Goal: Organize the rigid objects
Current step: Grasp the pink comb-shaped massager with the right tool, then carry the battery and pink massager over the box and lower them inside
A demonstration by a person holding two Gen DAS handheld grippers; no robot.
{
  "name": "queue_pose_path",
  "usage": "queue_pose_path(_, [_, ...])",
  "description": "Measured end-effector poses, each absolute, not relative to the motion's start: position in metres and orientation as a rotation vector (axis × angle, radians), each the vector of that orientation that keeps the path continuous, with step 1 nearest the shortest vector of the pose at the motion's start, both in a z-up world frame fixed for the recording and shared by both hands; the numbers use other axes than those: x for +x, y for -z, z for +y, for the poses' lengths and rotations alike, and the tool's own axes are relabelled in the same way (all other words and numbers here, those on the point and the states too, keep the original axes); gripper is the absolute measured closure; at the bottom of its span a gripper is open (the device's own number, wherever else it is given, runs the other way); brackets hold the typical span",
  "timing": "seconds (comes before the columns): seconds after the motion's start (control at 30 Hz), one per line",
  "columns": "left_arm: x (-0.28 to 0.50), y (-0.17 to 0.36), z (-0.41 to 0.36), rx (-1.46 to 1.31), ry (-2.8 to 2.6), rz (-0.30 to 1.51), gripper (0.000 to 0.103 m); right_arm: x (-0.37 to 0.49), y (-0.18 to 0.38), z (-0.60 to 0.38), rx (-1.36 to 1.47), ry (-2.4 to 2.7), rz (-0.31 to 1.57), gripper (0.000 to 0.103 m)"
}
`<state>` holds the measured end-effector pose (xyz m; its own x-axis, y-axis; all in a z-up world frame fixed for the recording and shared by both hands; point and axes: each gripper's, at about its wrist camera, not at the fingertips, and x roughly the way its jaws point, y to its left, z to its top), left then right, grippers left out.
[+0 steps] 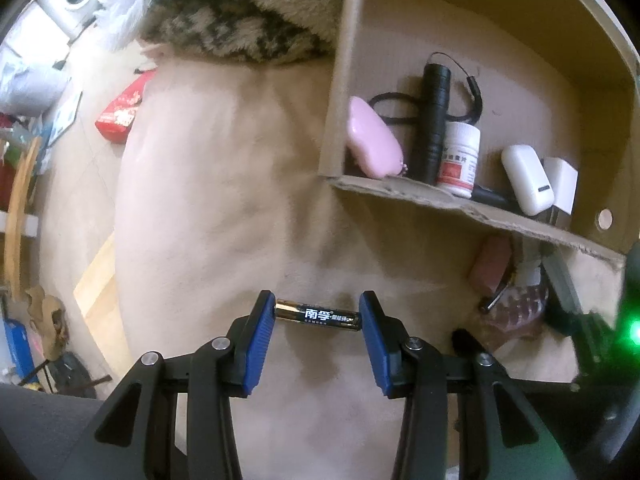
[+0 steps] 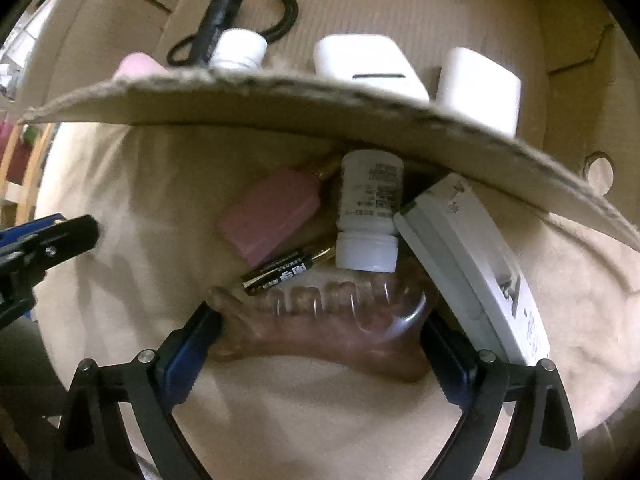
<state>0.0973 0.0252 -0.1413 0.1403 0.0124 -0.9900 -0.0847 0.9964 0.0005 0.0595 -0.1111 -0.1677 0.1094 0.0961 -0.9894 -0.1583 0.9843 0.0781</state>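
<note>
My left gripper [image 1: 317, 306] is shut on a black and gold battery [image 1: 320, 315], held crosswise by its two ends above the cream cloth [image 1: 224, 184]. My right gripper [image 2: 320, 324] stands wide open, pointing down. A translucent brown hair claw clip [image 2: 312, 344] lies on the cloth between its fingers and fills nearly the whole gap. Just beyond the clip lie a second battery [image 2: 288, 272], a pink box [image 2: 272, 216], a white bottle [image 2: 368, 212] on its side and a flat white device [image 2: 472, 264].
An open cardboard box [image 1: 440, 200] holds a pink case [image 1: 372, 140], a black flashlight [image 1: 434, 120], a white pill bottle [image 1: 460, 156], a white earbud case [image 1: 526, 178] and a white charger [image 1: 562, 184]. Its flap [image 2: 280, 108] overhangs the loose pile. A patterned rug [image 1: 240, 20] lies beyond.
</note>
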Motion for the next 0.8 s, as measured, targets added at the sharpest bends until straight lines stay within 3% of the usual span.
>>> queue_pose_path(0.43, [0.08, 0.11, 0.007, 0.018, -0.069, 1.318, 0.063, 0.047, 0.082, -0.182, 0.149, -0.297, 1.34, 0.001])
queue_pose_path(0.8, [0.073, 0.027, 0.005, -0.058, -0.067, 1.061, 0.063, 0.02, -0.011, -0.22, 0.229, -0.305, 0.974, 0.001])
